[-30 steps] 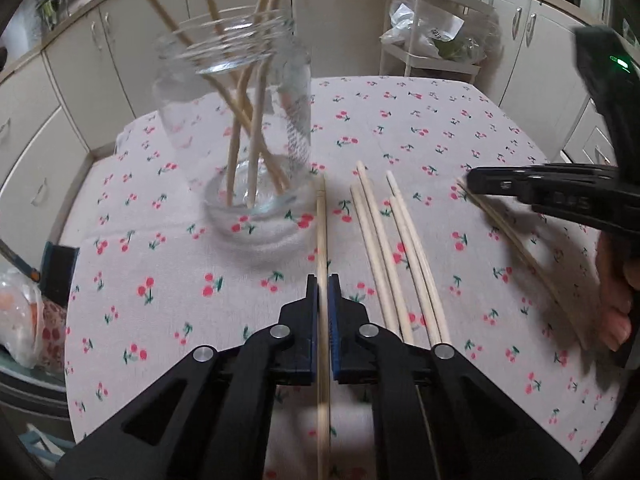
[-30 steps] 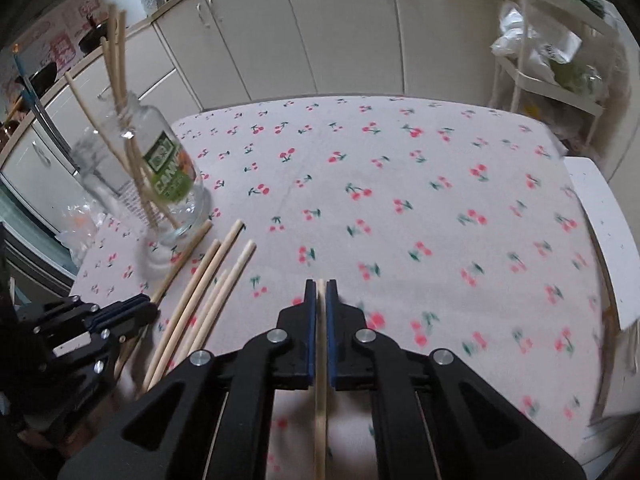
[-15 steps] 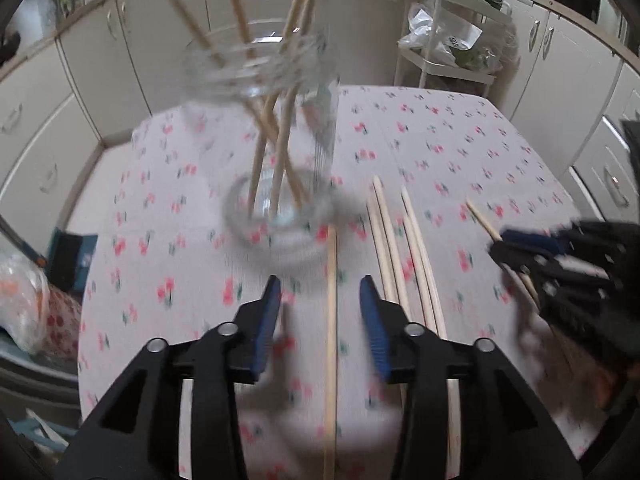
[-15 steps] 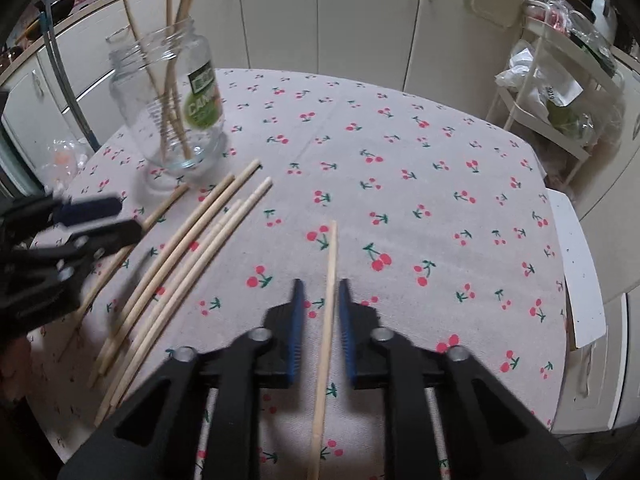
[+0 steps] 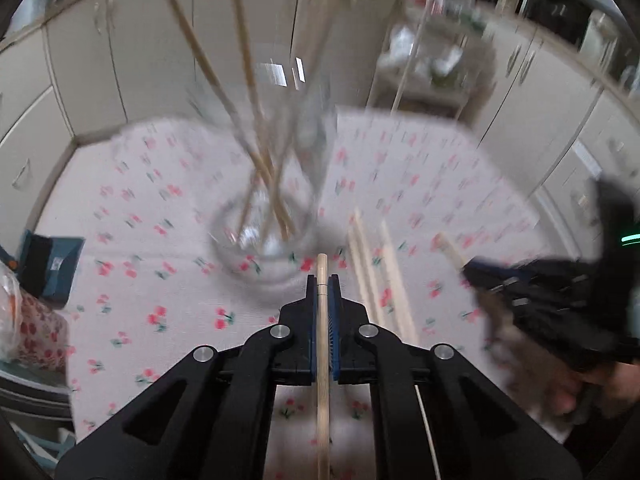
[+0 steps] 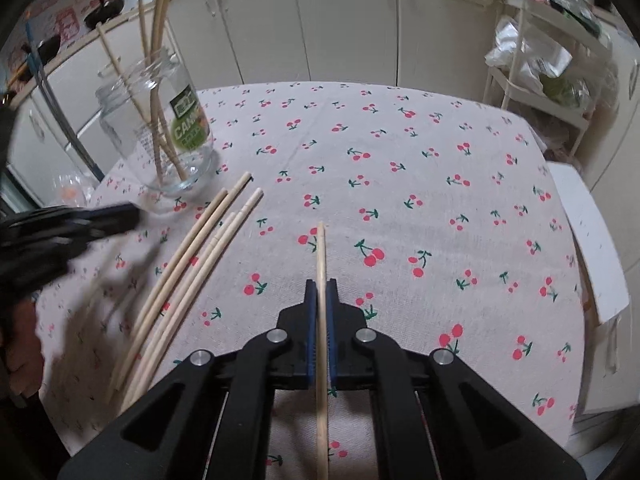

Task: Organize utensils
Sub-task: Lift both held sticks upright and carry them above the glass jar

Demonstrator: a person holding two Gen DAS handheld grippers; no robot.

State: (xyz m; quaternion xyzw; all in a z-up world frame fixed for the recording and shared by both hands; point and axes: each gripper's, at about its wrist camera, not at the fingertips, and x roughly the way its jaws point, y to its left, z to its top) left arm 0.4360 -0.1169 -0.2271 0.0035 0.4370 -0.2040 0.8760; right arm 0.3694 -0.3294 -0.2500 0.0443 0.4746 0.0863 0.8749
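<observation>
One wooden chopstick [image 5: 322,344] is clamped between the pads of the left tongs [image 5: 322,280], and a second chopstick [image 6: 321,300] is gripped by the right tongs [image 6: 320,284], both low over the cherry-print counter [image 6: 420,184]. Farther left, four loose chopsticks [image 6: 192,264] are laid side by side. Beyond them, more sticks are held upright in a glass jar [image 6: 160,128].

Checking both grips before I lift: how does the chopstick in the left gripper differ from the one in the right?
The left gripper holds its chopstick close to the tip, just short of the glass jar; the right gripper leaves a long stretch of its chopstick ahead, far from the jar. The left wrist view is motion-blurred; the right is sharp. Both are pale wood, clamped between shut jaws, pointing forward.
</observation>
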